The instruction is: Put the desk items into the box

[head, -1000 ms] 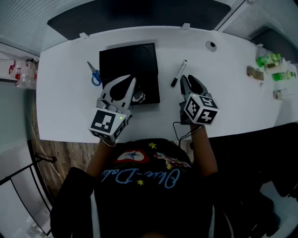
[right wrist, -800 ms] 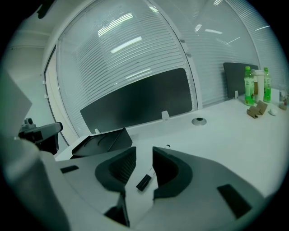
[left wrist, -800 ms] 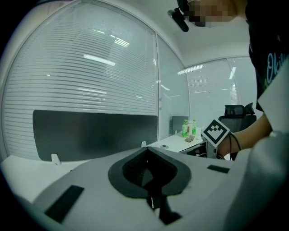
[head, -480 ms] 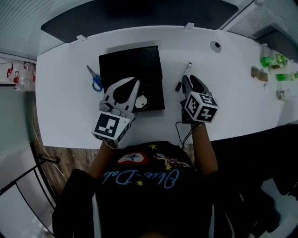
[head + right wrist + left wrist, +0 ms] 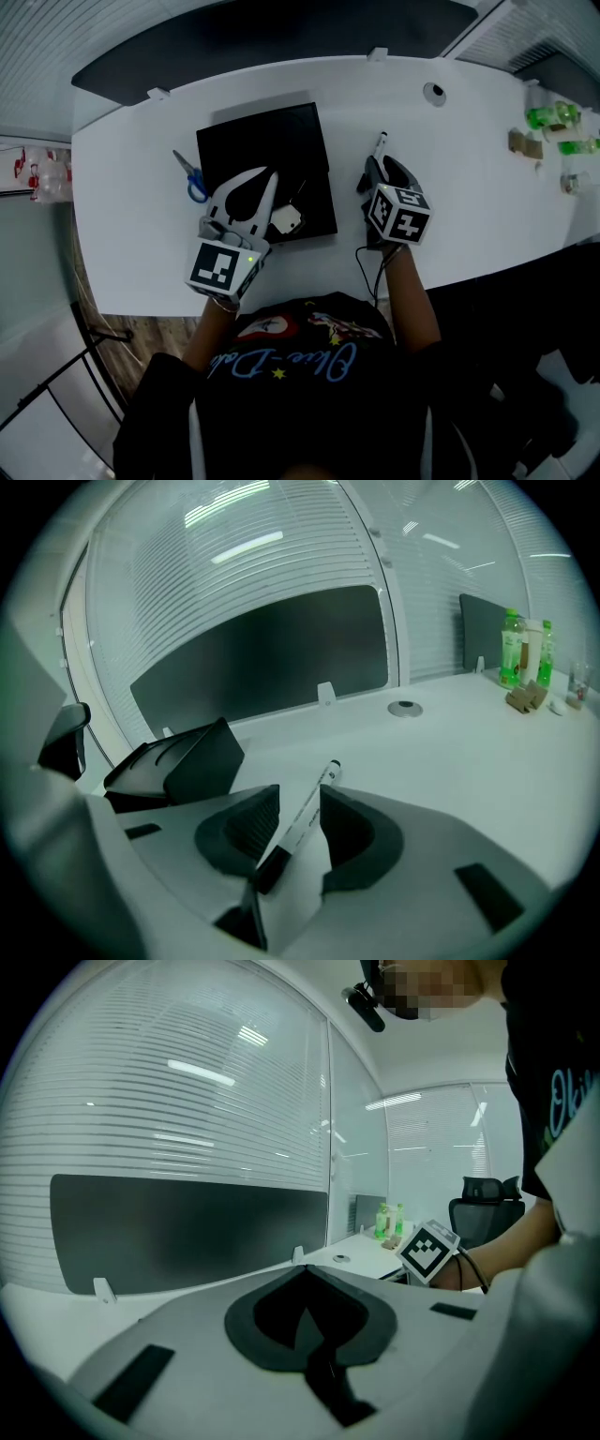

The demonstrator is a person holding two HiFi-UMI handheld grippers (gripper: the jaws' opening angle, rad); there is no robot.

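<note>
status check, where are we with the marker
Left gripper shut, empty, over box. Right gripper jaws just opening, marker between, ungripped. Scissors left of box. Nothing blocking.

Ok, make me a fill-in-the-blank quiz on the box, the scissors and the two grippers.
1. In the head view the scissors lie on the ___ side of the box.
2. Between the open jaws of the right gripper lies the ___.
3. The jaws of the left gripper are ___, with nothing between them.

Missing words: left; marker (the right jaws have just been opening around it); shut.
</note>
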